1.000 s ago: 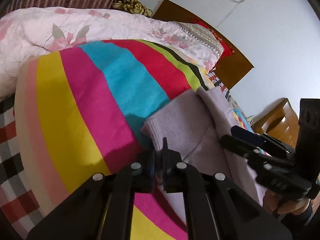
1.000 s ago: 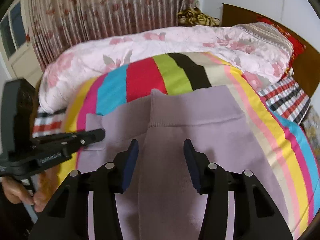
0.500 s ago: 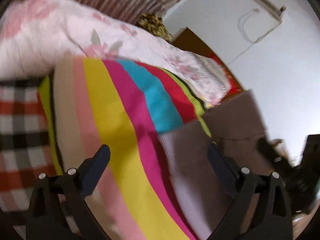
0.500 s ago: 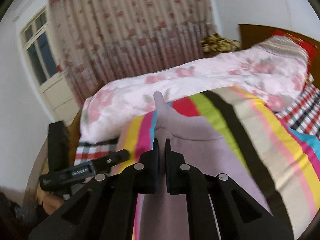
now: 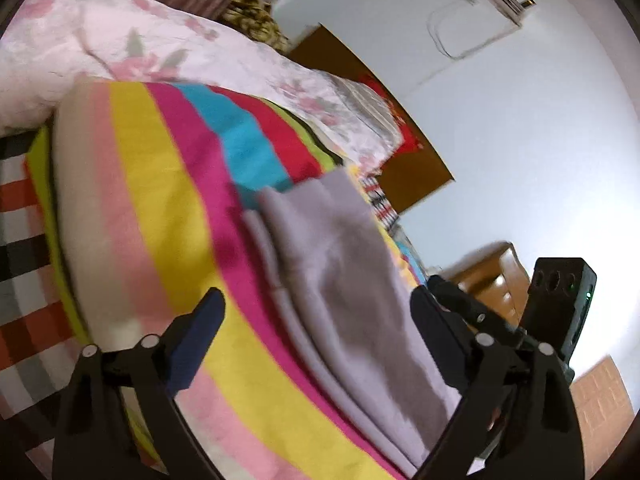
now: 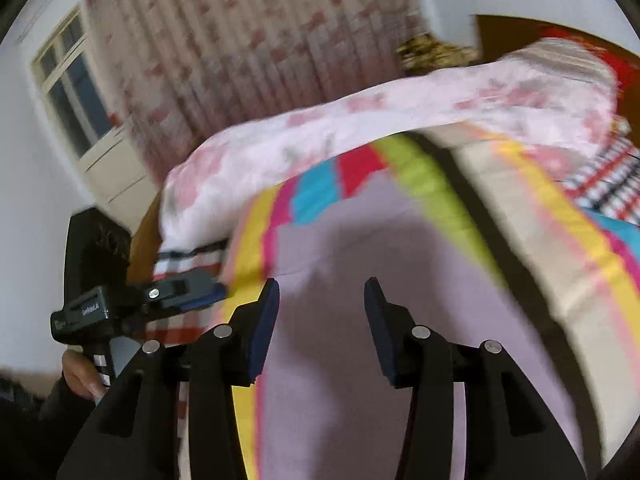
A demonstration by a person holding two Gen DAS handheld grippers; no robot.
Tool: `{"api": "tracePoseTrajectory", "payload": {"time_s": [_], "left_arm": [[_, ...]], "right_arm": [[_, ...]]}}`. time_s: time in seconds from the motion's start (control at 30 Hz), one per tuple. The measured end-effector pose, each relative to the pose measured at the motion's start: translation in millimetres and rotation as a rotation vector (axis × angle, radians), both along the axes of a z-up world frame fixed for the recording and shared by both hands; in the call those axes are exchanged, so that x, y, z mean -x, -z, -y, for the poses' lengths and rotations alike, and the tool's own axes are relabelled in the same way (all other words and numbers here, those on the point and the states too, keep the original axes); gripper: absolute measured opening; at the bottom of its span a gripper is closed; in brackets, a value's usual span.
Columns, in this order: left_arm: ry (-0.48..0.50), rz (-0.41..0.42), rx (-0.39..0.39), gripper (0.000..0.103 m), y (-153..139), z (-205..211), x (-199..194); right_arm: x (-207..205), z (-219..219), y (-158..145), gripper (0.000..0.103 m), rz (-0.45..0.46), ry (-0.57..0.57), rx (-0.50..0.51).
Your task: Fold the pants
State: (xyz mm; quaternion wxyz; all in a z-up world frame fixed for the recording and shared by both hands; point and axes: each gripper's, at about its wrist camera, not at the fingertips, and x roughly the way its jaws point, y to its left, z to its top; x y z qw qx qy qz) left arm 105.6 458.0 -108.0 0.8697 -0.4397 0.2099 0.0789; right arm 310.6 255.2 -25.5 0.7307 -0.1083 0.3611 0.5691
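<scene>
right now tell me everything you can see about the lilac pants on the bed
The pants are a pale lilac, soft knit-looking fabric, lying flat on the striped blanket. In the left wrist view stacked edges along one side show several layers, so they look already folded. Neither gripper holds them: the left gripper and right gripper both hang open over the cloth, not touching it as far as the blur allows. No waistband or cuffs can be made out.
</scene>
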Motion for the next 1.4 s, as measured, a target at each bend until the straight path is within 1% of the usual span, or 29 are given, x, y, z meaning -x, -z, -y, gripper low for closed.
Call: {"api": "tracePoseTrajectory", "payload": {"time_s": [0.03,0.07,0.1,0.13,0.17,0.2,0.23,0.3,0.37,0.43,0.53,0.6,0.67,0.77,0.83,0.93,1.03,1.07,1.13,1.2,1.4], "left_arm": [[0.010,-0.017,-0.015,0.087,0.1,4.0,-6.1],[0.014,-0.036,-0.029,0.082,0.7,9.2,-10.5],[0.019,-0.049,-0.036,0.075,3.0,10.1,-15.6],[0.030,-0.055,-0.036,0.071,5.9,10.9,-21.4],[0.038,-0.056,-0.035,0.063,8.3,10.9,-25.7],[0.040,-0.066,-0.041,0.061,11.3,10.8,-29.6],[0.036,-0.083,-0.048,0.061,12.8,11.0,-32.5],[0.033,-0.085,-0.054,0.061,11.9,13.4,-31.8],[0.034,-0.077,-0.054,0.061,8.8,17.2,-27.8],[0.047,-0.073,-0.053,0.061,7.7,24.1,-23.0],[0.079,-0.073,-0.035,0.061,10.5,38.4,-14.8],[0.098,-0.079,-0.031,0.063,10.9,49.4,-8.6],[0.122,-0.081,-0.028,0.064,10.8,60.9,-1.2],[0.149,-0.089,-0.033,0.071,11.0,74.5,10.2],[0.172,-0.091,-0.026,0.072,12.7,82.2,16.0],[0.213,-0.088,-0.002,0.072,15.2,91.5,18.1],[0.255,-0.071,0.029,0.077,14.5,101.8,16.3],[0.269,-0.066,0.034,0.079,13.0,105.5,15.1],[0.294,-0.056,0.031,0.081,9.2,113.6,13.7],[0.325,-0.045,0.030,0.083,5.6,121.6,11.6],[0.341,-0.046,0.047,0.084,6.0,125.5,13.8]], "right_arm": [[-4.9,17.8,-1.6,0.044,0.003,0.029,0.001],[-6.9,36.2,-1.6,0.044,0.000,0.059,0.003],[-6.1,45.1,-0.4,0.044,-0.001,0.076,0.008],[0.2,64.4,2.5,0.044,-0.002,0.098,0.028],[8.4,75.2,5.0,0.043,0.003,0.103,0.035],[18.3,85.4,8.6,0.043,0.012,0.107,0.044],[36.0,103.6,14.8,0.043,0.036,0.113,0.067],[61.7,122.7,24.9,0.035,0.066,0.115,0.107],[91.0,142.8,39.3,0.025,0.111,0.108,0.159],[109.1,150.4,46.7,0.023,0.136,0.094,0.188],[121.7,151.7,55.7,0.021,0.155,0.073,0.216],[126.9,147.3,59.0,0.021,0.203,0.061,0.247],[133.1,146.5,57.3,0.021,0.222,0.040,0.248],[140.4,145.9,56.8,0.021,0.258,0.007,0.268],[143.7,145.4,61.0,0.021,0.302,0.013,0.302],[145.2,146.7,64.1,0.021,0.341,0.025,0.325],[154.1,143.0,66.6,0.021,0.420,0.010,0.359],[158.1,141.4,66.8,0.021,0.443,0.004,0.373],[165.8,139.4,68.4,0.021,0.498,-0.015,0.401],[166.4,140.5,67.5,0.021,0.506,-0.023,0.415],[164.5,146.7,64.5,0.021,0.480,-0.036,0.419]]}}
